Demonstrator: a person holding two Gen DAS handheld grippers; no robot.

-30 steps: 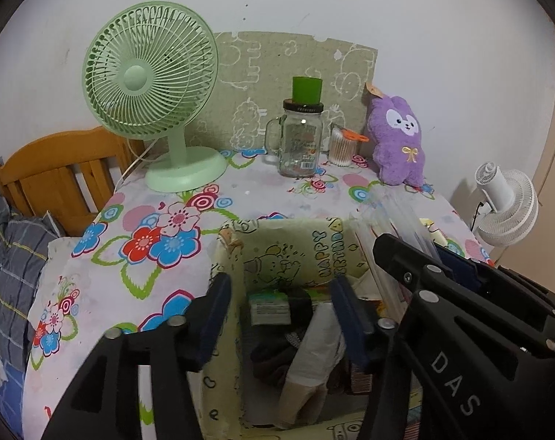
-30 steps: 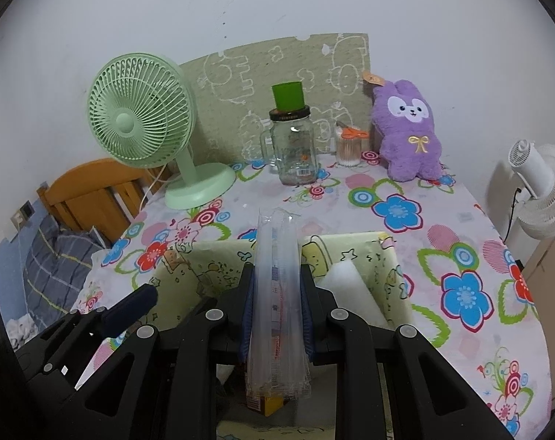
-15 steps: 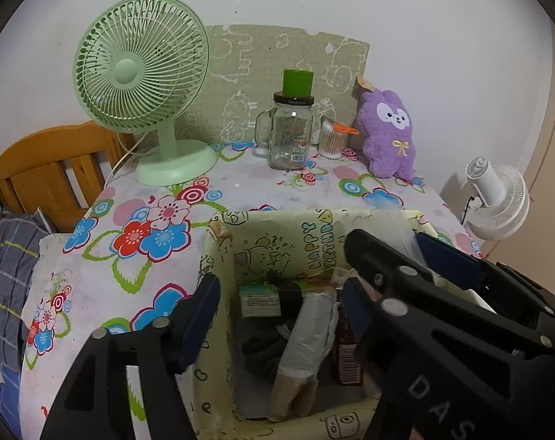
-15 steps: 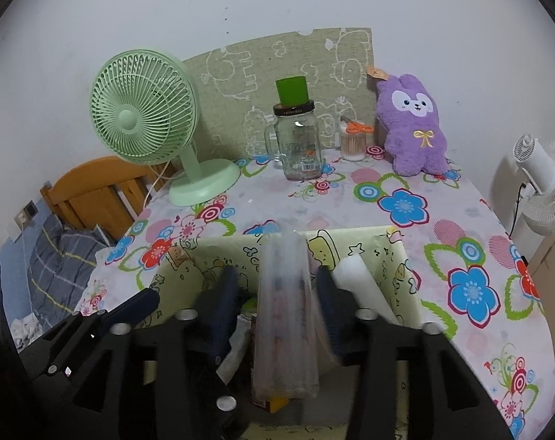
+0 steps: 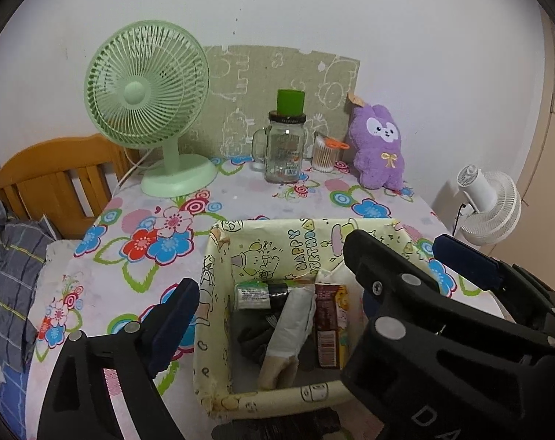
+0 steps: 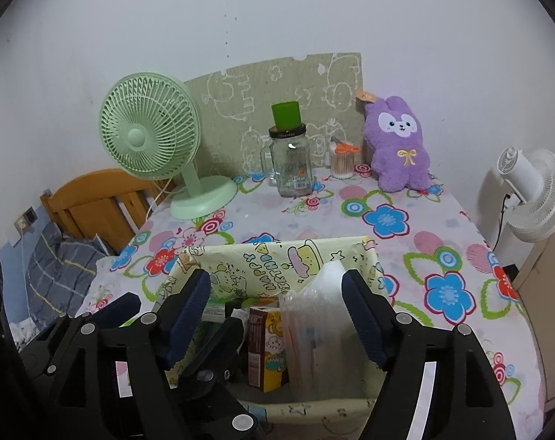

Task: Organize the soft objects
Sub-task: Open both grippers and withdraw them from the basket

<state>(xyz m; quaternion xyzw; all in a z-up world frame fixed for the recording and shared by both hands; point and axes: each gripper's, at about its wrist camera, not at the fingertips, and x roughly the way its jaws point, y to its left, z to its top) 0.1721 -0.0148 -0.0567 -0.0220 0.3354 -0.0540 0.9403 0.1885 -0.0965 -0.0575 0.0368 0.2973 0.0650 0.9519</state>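
Clear plastic packet [image 6: 310, 333] upright in box [image 6: 277, 256], between spread right hand-held gripper [image 6: 277, 315] fingers.

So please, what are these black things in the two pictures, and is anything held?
They are two hand-held grippers, each carrying a camera that looks along its fingers. One picture is from the left gripper, the other from the right gripper. Both are open and hold nothing. They hover over a yellow box on a flowered tablecloth. A clear plastic packet stands in the box. Behind are a green fan, a glass jar and a purple plush toy.
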